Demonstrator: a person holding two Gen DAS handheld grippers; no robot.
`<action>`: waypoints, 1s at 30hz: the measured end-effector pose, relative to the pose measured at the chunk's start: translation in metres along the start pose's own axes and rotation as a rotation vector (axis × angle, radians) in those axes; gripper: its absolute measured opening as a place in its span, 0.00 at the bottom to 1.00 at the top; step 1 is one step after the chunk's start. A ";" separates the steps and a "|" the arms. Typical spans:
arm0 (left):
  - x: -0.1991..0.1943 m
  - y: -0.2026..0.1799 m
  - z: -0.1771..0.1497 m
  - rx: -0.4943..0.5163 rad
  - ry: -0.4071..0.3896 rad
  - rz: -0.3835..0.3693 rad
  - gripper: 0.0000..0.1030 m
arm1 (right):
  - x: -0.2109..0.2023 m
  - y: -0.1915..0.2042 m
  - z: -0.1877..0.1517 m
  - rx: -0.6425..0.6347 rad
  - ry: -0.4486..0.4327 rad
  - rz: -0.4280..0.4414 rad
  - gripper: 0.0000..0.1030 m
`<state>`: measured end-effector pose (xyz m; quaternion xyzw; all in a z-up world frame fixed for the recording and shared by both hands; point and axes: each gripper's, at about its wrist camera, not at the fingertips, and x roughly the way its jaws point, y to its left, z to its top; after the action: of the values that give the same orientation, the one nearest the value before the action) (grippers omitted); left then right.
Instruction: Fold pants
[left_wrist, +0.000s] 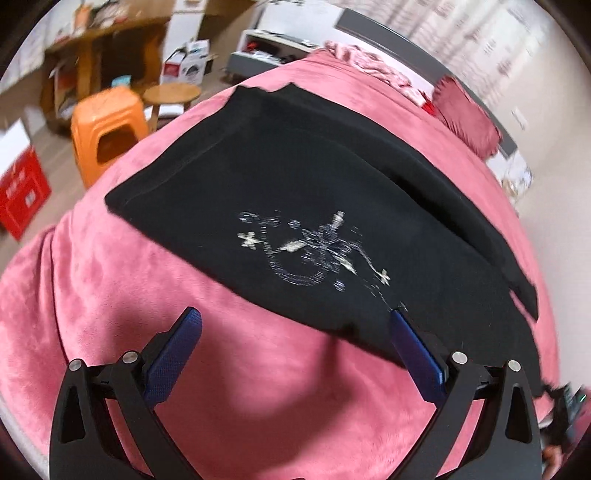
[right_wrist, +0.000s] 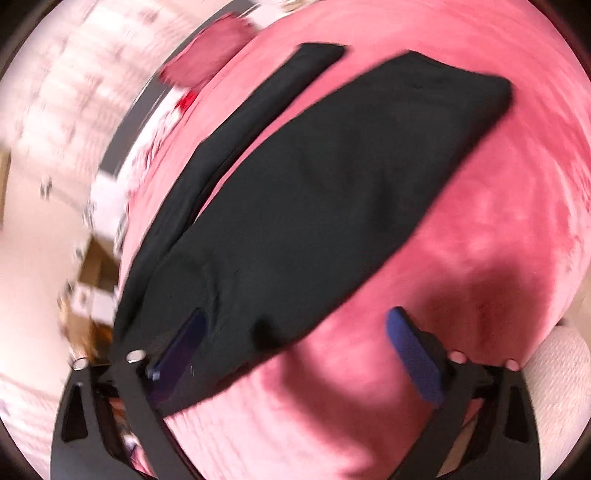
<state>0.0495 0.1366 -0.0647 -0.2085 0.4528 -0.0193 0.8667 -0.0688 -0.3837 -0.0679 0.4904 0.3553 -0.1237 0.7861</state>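
Black pants (left_wrist: 303, 177) with a silver embroidered design (left_wrist: 314, 251) lie flat on a pink plush bed cover (left_wrist: 129, 295). One leg lies over the other, and a strip of the lower leg shows along the far side. My left gripper (left_wrist: 295, 314) is open and empty, hovering above the near edge of the pants. In the right wrist view the pants (right_wrist: 332, 177) stretch away, with a narrow strip (right_wrist: 236, 122) beside them. My right gripper (right_wrist: 295, 317) is open and empty above their near end. That view is blurred.
An orange plastic stool (left_wrist: 107, 129) and a round wooden stool (left_wrist: 170, 94) stand on the floor beyond the bed. A red box (left_wrist: 22, 192) is at the left. A dark pink pillow (left_wrist: 465, 114) and a rumpled blanket (left_wrist: 369, 62) lie at the head.
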 end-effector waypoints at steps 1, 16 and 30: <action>0.001 0.005 0.001 -0.015 0.007 -0.013 0.97 | -0.001 -0.006 0.004 0.016 -0.007 0.013 0.75; 0.019 0.029 0.005 -0.064 -0.010 -0.055 0.97 | 0.004 -0.057 0.039 0.193 -0.127 0.209 0.41; 0.019 0.064 0.030 -0.258 -0.071 -0.232 0.97 | 0.014 -0.061 0.048 0.208 -0.127 0.235 0.29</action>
<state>0.0744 0.2005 -0.0889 -0.3694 0.3935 -0.0536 0.8401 -0.0714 -0.4523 -0.1065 0.5986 0.2304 -0.0977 0.7610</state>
